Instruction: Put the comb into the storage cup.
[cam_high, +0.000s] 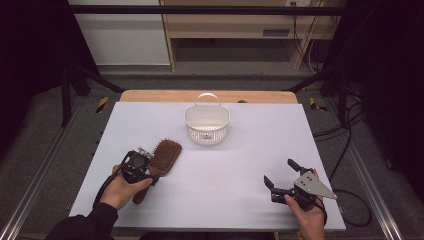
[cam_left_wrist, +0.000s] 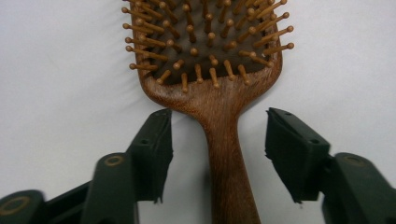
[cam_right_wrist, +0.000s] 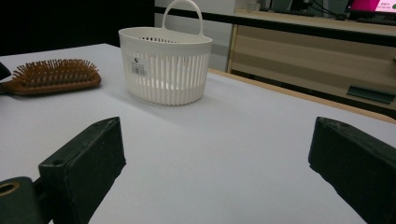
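Bare table (cam_high: 240, 165) between grippers; only the basket (cam_high: 207, 124) stands mid-table, farther back.

I see a white table (cam_high: 240, 150) with a wooden far edge; on it lie a wooden hairbrush (cam_high: 162, 157), bristles up, and a white slotted basket (cam_high: 206, 125), well apart.

hairbrush (cam_left_wrist: 219, 84) head cut off at top edge, handle end hidden under left gripper (cam_high: 136, 167)

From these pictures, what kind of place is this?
Probably a lab or recording workspace, not a home: a white table inside a dark metal frame, loose cables on the floor, and only a hairbrush and a white basket laid out.
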